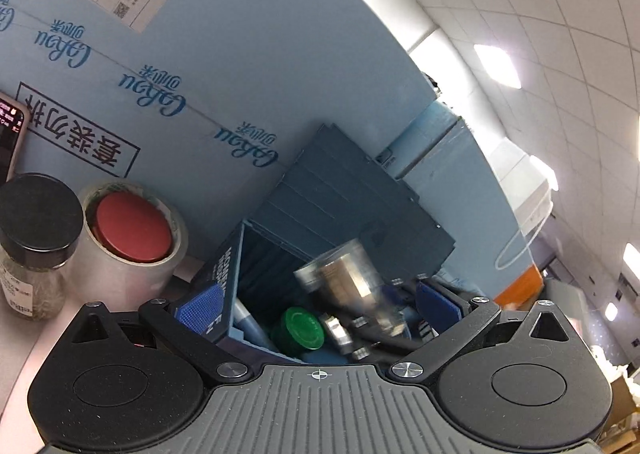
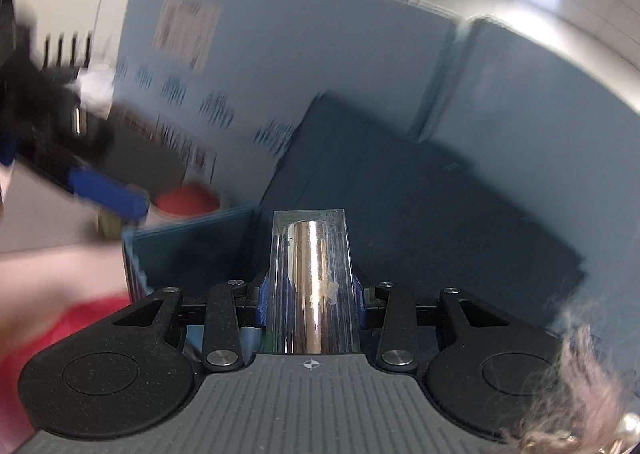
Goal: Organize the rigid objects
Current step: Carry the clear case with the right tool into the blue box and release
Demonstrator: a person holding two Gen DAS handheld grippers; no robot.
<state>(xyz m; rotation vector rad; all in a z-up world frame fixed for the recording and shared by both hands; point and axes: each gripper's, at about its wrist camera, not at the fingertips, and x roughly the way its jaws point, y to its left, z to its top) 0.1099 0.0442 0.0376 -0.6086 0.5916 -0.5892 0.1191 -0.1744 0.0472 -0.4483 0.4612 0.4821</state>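
Observation:
My right gripper (image 2: 311,296) is shut on a clear-cased silver cylinder (image 2: 311,274) and holds it over the open dark blue box (image 2: 192,250). The left wrist view shows that cylinder (image 1: 352,282), blurred, above the box (image 1: 228,286), which holds a green cap (image 1: 302,328) and other small items. My left gripper (image 1: 316,304) is open, its blue pads (image 1: 198,308) straddling the box's near corner. It also shows in the right wrist view (image 2: 108,194), blurred, at left.
A tape roll (image 1: 120,270) with a red lid (image 1: 134,226) in it and a black-capped glass jar (image 1: 34,246) stand left of the box. A phone (image 1: 10,130) leans at far left. Large light blue cartons (image 1: 248,54) stand behind.

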